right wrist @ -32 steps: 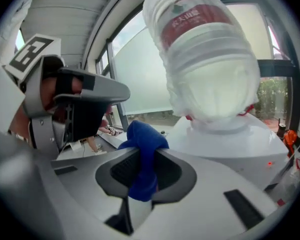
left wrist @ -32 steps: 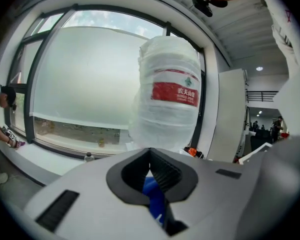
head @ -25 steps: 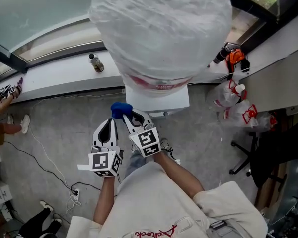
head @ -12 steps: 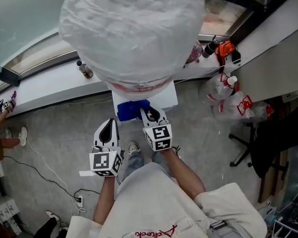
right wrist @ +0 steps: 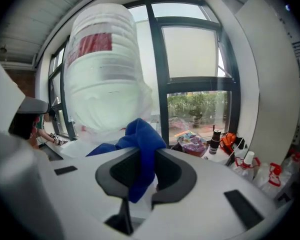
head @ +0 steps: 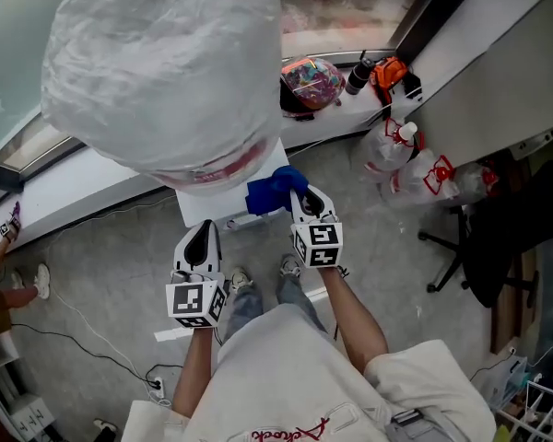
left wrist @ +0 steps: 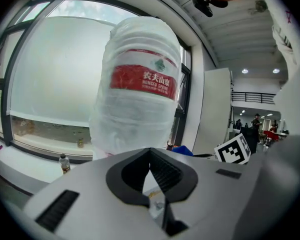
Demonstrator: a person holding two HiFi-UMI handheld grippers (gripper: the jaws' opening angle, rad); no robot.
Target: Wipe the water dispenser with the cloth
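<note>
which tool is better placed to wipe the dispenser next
Right, likely: the right tool is shut on the blue cloth at the water dispenser; the left tool is shut and empty, farther back.

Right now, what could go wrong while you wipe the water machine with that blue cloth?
1. The right claw pinches the cloth at one bunched part and the rest hangs loose. A hard rub might pull it out.
2. The big wrapped bottle stands on top of the water machine, right above the cloth. A strong shove there could rock it.
</note>
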